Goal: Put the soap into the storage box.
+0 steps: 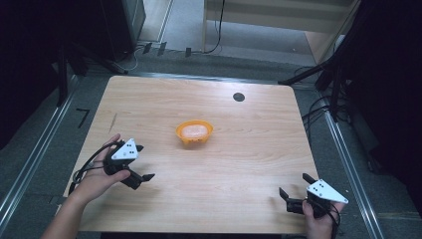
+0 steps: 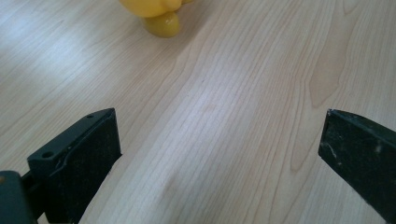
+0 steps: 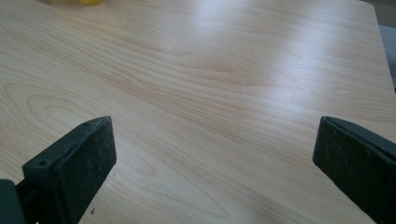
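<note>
An orange bowl (image 1: 194, 133) with something pale pink inside stands near the middle of the wooden table (image 1: 239, 164). My left gripper (image 1: 144, 162) is open at the table's left side, held in a hand, with the bowl up and to its right. The left gripper view catches the bowl's yellow-orange base (image 2: 159, 18) at the top, well beyond the spread fingers (image 2: 88, 158). My right gripper (image 1: 294, 185) is open near the front right corner, nothing between its fingers (image 3: 79, 163). A sliver of the bowl (image 3: 91, 2) peeks in at the top left of the right gripper view.
A round black hole (image 1: 239, 97) sits in the tabletop at the back right. Dark stands and cables (image 1: 318, 109) crowd the floor to the right, and metal rails (image 1: 30, 159) run along both sides of the table.
</note>
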A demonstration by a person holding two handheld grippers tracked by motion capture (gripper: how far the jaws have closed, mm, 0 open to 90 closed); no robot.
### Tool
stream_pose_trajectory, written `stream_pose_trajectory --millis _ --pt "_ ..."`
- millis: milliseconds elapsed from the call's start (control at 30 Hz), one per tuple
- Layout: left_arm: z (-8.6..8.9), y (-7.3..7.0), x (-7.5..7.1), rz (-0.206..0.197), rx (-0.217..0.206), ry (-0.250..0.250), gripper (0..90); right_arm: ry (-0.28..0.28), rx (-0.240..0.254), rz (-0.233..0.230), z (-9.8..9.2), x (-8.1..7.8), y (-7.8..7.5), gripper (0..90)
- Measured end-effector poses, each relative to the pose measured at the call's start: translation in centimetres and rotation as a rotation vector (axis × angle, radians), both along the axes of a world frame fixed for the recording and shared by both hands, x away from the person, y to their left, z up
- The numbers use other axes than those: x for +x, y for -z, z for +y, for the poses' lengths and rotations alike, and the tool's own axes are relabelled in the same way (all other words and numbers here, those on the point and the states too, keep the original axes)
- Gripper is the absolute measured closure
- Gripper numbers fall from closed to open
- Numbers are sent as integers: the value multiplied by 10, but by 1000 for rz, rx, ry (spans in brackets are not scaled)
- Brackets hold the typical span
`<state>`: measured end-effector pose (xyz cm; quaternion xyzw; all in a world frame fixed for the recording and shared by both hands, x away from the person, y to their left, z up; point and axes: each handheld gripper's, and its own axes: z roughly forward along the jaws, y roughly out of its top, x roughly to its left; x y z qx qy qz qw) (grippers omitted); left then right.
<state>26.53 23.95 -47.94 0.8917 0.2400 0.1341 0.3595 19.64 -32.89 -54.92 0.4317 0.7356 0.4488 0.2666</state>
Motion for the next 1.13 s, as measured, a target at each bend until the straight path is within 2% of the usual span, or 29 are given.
stream_pose_trajectory --millis 167,300,367,433,500,567,633,767,1000,1133 --pt "12 5 -13 -45 -81 -74 0 0 -4 1 0 0 0 0" --pt "16 9 -18 -67 -105 -107 0 1 -4 2 0 0 0 0" --pt "20 12 -21 -63 -140 -128 0 1 -6 2 0 0 0 0" --pt "23 18 -27 -62 -152 -146 0 0 -6 2 0 0 0 0" --pt "23 20 -29 -60 -149 -154 0 1 -6 2 0 0 0 0" --pt "26 26 -35 -50 -166 -165 0 0 -6 2 0 0 0 0" --pt "29 29 -37 -51 -160 -175 0 1 -7 2 1 0 0 0" --pt "34 30 -41 -48 -184 -196 0 1 -6 3 1 0 0 0" --pt "42 41 -48 -26 -167 -223 0 2 -9 3 1 0 0 0" --pt "43 43 -48 -26 -171 -233 0 2 -8 2 1 0 0 0"
